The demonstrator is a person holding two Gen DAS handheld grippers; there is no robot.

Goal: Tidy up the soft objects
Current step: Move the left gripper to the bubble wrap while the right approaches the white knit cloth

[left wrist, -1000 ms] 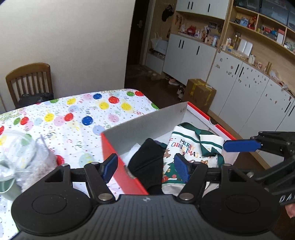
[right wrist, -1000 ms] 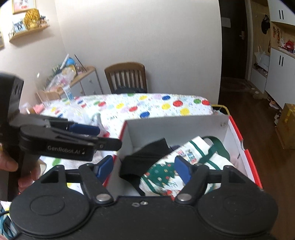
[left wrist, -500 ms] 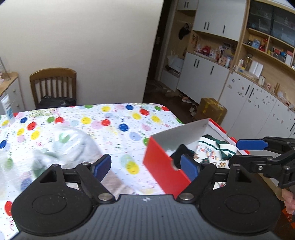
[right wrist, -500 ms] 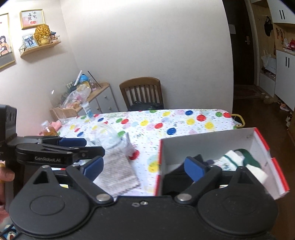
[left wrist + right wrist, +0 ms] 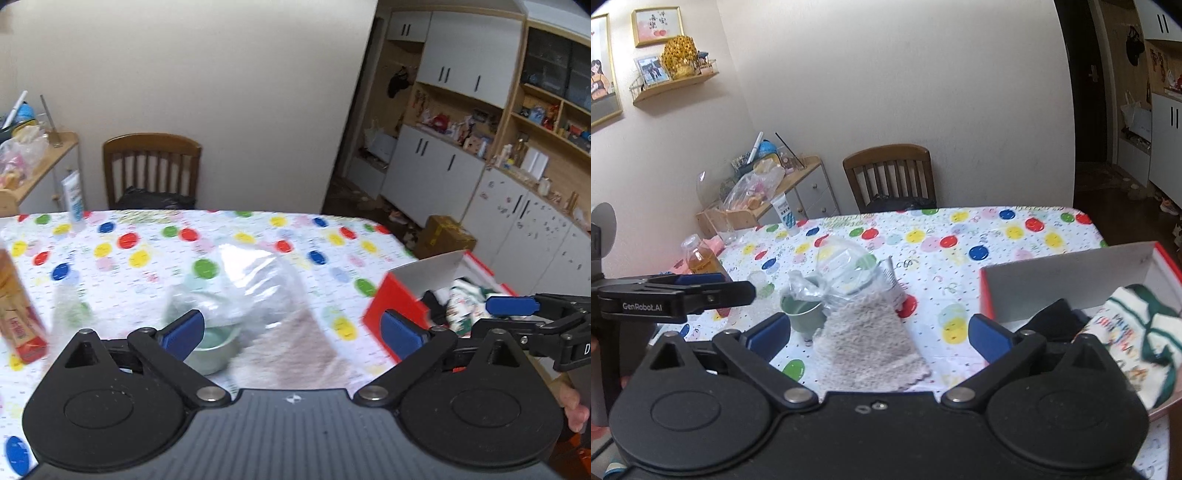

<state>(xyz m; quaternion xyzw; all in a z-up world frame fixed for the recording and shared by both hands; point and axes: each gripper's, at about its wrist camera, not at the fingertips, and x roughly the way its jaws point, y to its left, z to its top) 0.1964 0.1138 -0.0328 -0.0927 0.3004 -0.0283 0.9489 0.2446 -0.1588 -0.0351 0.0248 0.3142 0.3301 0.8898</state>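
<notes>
Where the spotted table (image 5: 1015, 236) meets its right edge stands the red box (image 5: 988, 295), white inside, and in it lie a black cloth (image 5: 1052, 317) and a white-green Christmas sock (image 5: 1126, 325), side by side and touching. Left of the box, well apart from it, a grey towel (image 5: 868, 343) lies flat on the table, its far end under a clear plastic bag (image 5: 846, 269) that also leans over a green cup (image 5: 801, 314). Between towel and box the tablecloth is bare. Further left stand a bottle (image 5: 701, 258) with orange liquid and, in the left wrist view, a carton (image 5: 18, 306) that is cut off by the frame. The left gripper (image 5: 291, 332) has just been opening and now its fingers stand wide with nothing between them, above the towel and bag. The right gripper (image 5: 879, 332) has also just been opening and is wide and empty, over the towel's near part. The left view is blurred, so the bag's content is hard to make out. A chair (image 5: 890, 177) stands behind the far edge.
</notes>
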